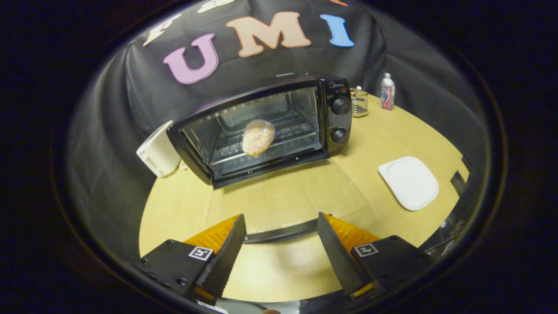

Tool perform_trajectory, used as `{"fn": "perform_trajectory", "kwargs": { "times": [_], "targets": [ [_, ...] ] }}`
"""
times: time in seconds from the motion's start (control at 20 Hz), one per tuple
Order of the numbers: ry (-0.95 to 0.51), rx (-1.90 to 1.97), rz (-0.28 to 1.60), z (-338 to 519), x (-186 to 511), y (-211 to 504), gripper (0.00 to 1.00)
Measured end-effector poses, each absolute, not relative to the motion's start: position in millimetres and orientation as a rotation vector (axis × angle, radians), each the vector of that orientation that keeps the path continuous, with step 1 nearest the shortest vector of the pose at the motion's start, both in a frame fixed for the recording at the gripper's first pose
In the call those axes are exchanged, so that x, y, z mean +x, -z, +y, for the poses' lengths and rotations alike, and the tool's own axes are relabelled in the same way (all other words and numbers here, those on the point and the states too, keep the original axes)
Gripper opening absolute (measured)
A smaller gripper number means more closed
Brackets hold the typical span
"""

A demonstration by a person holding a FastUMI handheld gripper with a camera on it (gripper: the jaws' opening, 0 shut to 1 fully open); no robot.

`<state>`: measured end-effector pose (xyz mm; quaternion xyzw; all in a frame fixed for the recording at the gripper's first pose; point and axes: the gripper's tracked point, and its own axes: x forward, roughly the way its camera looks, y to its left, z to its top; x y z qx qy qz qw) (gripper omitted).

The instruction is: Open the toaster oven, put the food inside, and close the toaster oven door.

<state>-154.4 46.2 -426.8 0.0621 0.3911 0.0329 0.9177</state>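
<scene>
A: Gripper (279, 253)?
B: Fingers spread apart, nothing between them, above the lowered glass door (285, 196).
A: Toaster oven (261, 126)?
B: Open; round breaded food (258, 137) on its rack.
A: Table (174, 209)?
B: Light wood. White plate (409, 182) to the right, bottle (387, 91) and jar (360, 104) behind, white appliance (159, 150) left.

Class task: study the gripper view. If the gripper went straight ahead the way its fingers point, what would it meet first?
The gripper, open and holding nothing, points at the toaster oven. First in its line is probably the handle of the lowered glass door, just ahead of the fingertips. Beyond lies the food on the rack. Depth is uncertain.
</scene>
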Motion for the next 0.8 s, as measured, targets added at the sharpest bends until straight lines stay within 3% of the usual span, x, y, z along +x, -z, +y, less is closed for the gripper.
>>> {"fn": "perform_trajectory", "kwargs": {
  "times": [0.8],
  "targets": [
    [-0.112, -0.216, 0.994, 38, -195, 490, 1.00]
  ]
}}
